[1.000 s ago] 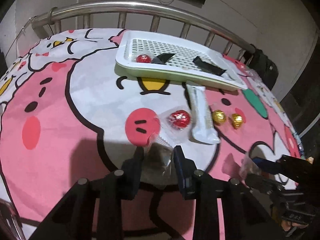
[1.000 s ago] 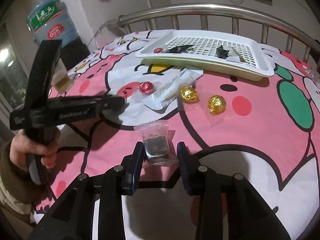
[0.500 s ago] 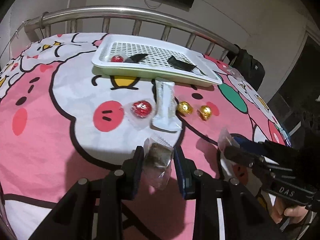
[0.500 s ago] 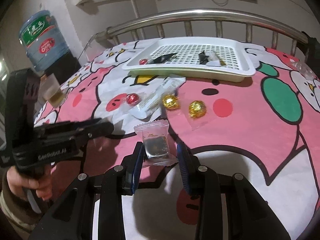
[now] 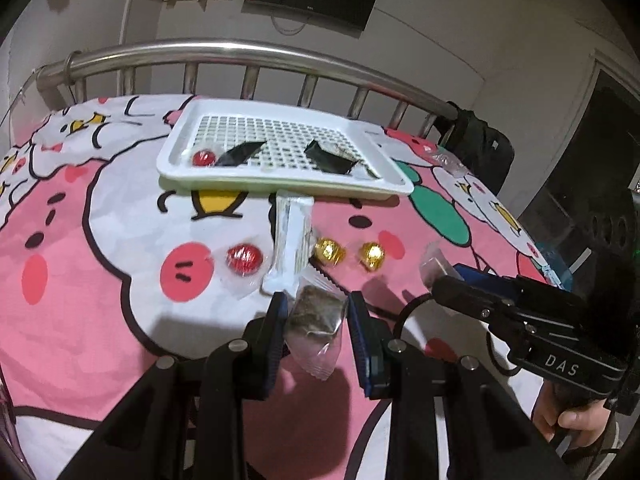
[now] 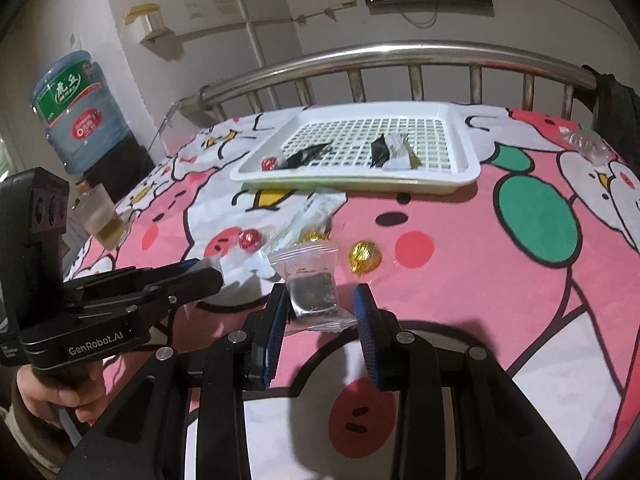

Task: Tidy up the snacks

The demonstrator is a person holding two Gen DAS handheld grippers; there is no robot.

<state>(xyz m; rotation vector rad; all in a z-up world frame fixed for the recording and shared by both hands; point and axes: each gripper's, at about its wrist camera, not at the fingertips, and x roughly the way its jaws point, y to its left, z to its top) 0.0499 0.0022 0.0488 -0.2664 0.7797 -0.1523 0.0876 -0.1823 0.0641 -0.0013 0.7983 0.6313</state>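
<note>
Nearest in the left wrist view, the left tongs [image 5: 316, 312] are clenched on a clear packet of dark snack [image 5: 314, 320], lifted clear of the bed. In the right wrist view, the right tongs [image 6: 320, 304] likewise grasp a clear packet holding a dark square [image 6: 312, 288]. Beyond them, on the pink cartoon bedsheet [image 5: 100, 320], lie a red foil ball [image 5: 244, 258], a long white wrapper [image 5: 290, 244] and two gold foil balls [image 5: 370, 255], near one another in a row. Farther back rests a white perforated tray [image 5: 280, 182], containing another red ball [image 5: 203, 158] and two black wrappers [image 5: 328, 158]. Behind the tray runs the metal bed rail [image 5: 240, 50], and in the right wrist view a water jug [image 6: 76, 108] stands at far left.
</note>
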